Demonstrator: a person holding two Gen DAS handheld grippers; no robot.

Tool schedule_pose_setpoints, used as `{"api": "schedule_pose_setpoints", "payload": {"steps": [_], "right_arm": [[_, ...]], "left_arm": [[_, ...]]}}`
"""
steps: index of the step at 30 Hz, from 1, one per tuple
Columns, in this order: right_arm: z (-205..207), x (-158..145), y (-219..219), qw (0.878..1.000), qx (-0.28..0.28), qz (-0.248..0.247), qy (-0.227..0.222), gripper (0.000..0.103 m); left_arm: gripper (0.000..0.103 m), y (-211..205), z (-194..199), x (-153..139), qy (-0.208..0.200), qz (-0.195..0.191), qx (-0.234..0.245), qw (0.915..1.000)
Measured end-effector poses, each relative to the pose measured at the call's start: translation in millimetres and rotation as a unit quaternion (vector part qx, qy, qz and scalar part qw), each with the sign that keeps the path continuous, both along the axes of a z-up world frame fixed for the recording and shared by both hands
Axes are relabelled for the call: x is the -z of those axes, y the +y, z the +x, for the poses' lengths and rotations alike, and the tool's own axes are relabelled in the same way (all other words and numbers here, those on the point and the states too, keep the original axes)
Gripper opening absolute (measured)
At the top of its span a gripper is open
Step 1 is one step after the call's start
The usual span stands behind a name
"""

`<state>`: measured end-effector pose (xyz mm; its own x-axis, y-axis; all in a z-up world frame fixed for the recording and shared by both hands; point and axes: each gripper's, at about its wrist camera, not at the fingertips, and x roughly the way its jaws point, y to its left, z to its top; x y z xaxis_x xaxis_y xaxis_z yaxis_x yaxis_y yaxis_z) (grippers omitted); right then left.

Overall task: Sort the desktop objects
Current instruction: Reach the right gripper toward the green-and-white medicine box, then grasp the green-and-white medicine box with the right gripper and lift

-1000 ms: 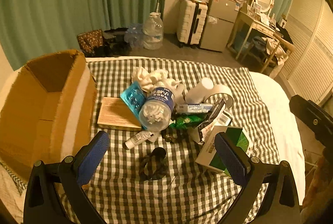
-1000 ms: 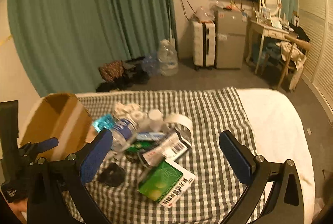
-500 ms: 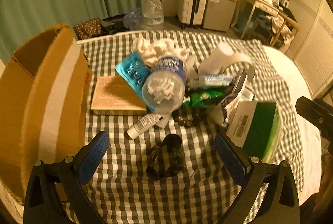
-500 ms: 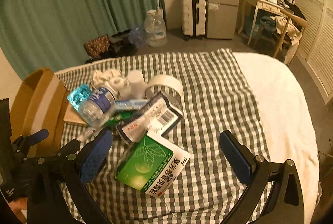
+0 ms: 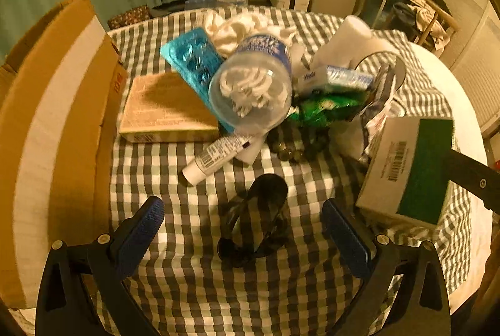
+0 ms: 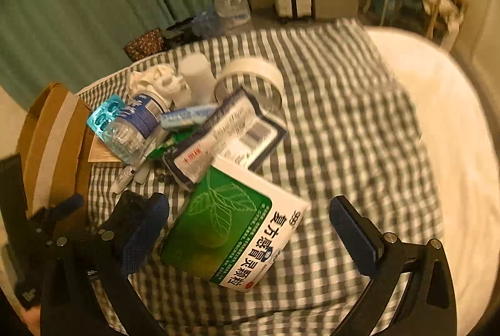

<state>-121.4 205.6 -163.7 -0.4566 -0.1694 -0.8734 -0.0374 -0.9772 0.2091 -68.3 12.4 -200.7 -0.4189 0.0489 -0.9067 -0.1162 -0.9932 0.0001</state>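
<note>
Left wrist view: left gripper (image 5: 242,231) is hanging w/ jaws spread wide and nothing between the pads; the black sunglasses (image 5: 254,223) are lying on the checked cloth (image 5: 193,298) directly between and just ahead of the fingertips, long axis running roughly away from the camera, slightly tilted. So left hand is nearest to them, prob. the next pick, and a straight drop looks enough. Beyond them the small white tube (image 5: 215,156) is lying diagonally, then the water bottle (image 5: 253,86) resting on the teal blister pack (image 5: 190,61) and flat tan box (image 5: 165,107). Cardboard box (image 5: 56,123) is standing close on the left, likely the drop spot. Green-white medicine box (image 5: 406,170) is sitting close by the right finger and could get clipped. Right wrist view (blurred): right gripper (image 6: 250,229) is also spread, empty; the medicine box (image 6: 231,226) is lying between its fingers, nearer the left one, long axis diagonal. Behind it a foil pouch (image 6: 225,136), tape roll (image 6: 250,76), white bottle (image 6: 195,73). Left gripper body is showing at far left.
</note>
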Motion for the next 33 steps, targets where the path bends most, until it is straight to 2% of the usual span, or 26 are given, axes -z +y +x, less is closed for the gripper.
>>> {"api": "schedule_pose_setpoints", "payload": {"steps": [7, 11, 16, 19, 22, 26, 29, 33], "right_arm": [[-6.3, 34.7, 5.1, 0.994, 0.013, -0.089, -0.063, 0.103], [-8.7, 46.7, 2.1, 0.990, 0.016, -0.112, -0.081, 0.103], [-12.3, 59.2, -5.9, 0.989, 0.013, -0.118, -0.089, 0.103], [-16.4, 69.5, -13.9, 0.988, 0.007, -0.120, -0.102, 0.103], [-18.3, 75.1, -23.5, 0.988, -0.003, -0.114, -0.103, 0.103], [-19.2, 76.2, -32.3, 0.989, -0.012, -0.109, -0.101, 0.100], [-19.8, 73.9, -39.1, 0.990, -0.021, -0.108, -0.094, 0.091], [-19.6, 73.3, -53.2, 0.991, -0.041, -0.091, -0.086, 0.088]], "left_arm": [[0.103, -3.3, -4.4, 20.1, -0.023, 0.000, -0.001, 0.9997], [0.098, -3.1, -6.3, 33.0, -0.038, 0.002, 0.002, 0.9993], [0.087, -4.5, -9.5, 50.7, -0.060, -0.003, -0.001, 0.9982], [0.081, -8.4, -11.3, 55.6, -0.057, -0.002, -0.015, 0.9983], [0.065, -8.7, -10.2, 51.5, -0.049, -0.007, -0.014, 0.9987], [0.065, -7.7, -8.6, 50.9, -0.048, -0.020, -0.009, 0.9986], [0.065, -9.1, -7.4, 49.2, -0.049, -0.013, -0.006, 0.9987], [0.064, -11.3, -6.1, 43.4, -0.041, -0.008, -0.004, 0.9991]]}}
